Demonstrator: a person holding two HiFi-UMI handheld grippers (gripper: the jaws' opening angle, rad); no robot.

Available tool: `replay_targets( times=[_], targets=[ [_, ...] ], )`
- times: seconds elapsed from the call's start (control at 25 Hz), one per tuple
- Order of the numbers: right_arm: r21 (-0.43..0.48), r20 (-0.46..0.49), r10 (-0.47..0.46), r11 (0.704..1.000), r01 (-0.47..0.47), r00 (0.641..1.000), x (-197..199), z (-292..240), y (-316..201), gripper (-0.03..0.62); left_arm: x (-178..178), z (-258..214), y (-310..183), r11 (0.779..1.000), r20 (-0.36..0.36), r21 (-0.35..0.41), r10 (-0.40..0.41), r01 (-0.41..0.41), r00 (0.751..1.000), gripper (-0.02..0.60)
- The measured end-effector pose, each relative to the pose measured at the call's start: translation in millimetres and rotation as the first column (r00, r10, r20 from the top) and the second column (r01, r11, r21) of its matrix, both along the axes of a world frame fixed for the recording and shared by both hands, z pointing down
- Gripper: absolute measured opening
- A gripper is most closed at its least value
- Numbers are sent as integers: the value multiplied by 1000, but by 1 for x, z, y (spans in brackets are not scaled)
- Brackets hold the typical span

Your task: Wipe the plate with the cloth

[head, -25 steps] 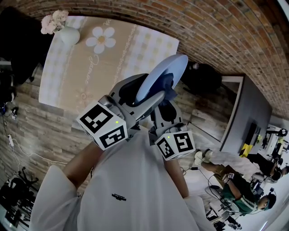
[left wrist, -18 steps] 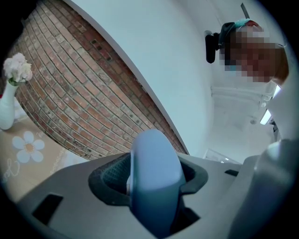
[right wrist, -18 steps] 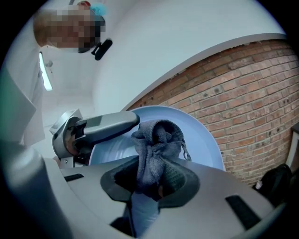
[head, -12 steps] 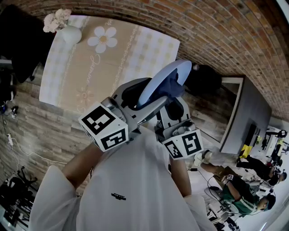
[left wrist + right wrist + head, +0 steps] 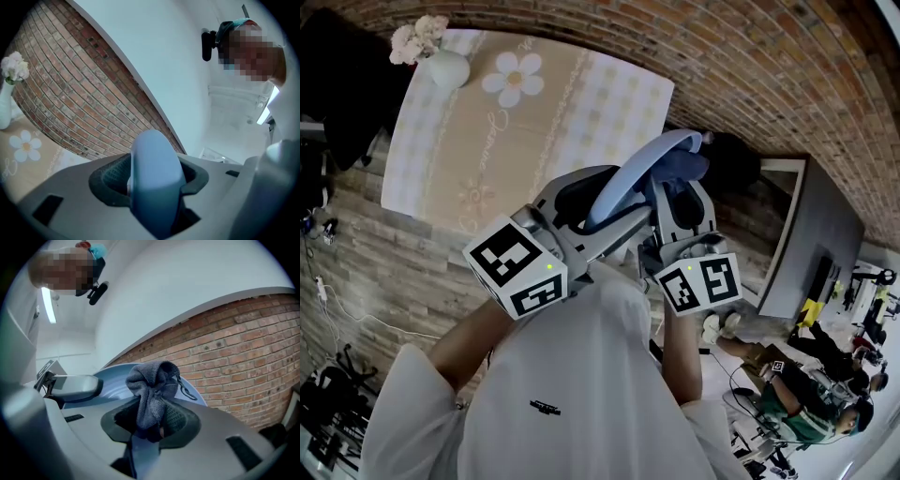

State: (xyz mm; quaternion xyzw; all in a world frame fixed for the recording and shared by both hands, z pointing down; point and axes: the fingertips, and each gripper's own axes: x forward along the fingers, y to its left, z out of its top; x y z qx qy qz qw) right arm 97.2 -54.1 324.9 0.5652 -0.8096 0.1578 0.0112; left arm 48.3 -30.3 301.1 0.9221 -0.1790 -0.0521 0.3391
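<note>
A table [image 5: 534,112] with a daisy-print cover lies below. Near its edge the plate [image 5: 628,180] stands on edge in the air, its lower rim clamped in the left gripper [image 5: 153,185]. The right gripper [image 5: 150,423] pinches a bunched grey-blue cloth [image 5: 153,380], held just beside the plate's upper face.

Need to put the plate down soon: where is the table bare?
Most of the table is bare, from the vase in its far left corner to the right edge. Crowded only near you: left gripper holds the plate, right gripper the cloth.
</note>
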Motion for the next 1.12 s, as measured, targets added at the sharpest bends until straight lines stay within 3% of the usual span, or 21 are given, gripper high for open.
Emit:
replay_targets(
  times=[0.4,0.76,1.12],
  targets=[
    [-133,-71,121,983,-130,990,42,38,-11,121,-6,-13,0,1000,-23,24,-10,10,1000,242],
    [-248,-92,112,960,-131,989,46,76,5,121,-7,-22,-10,999,-46,26,-23,24,999,242],
    [-321,-61,73,943,-89,995,17,100,29,121,-10,-15,-28,999,-69,-18,-44,43,997,242]
  ],
)
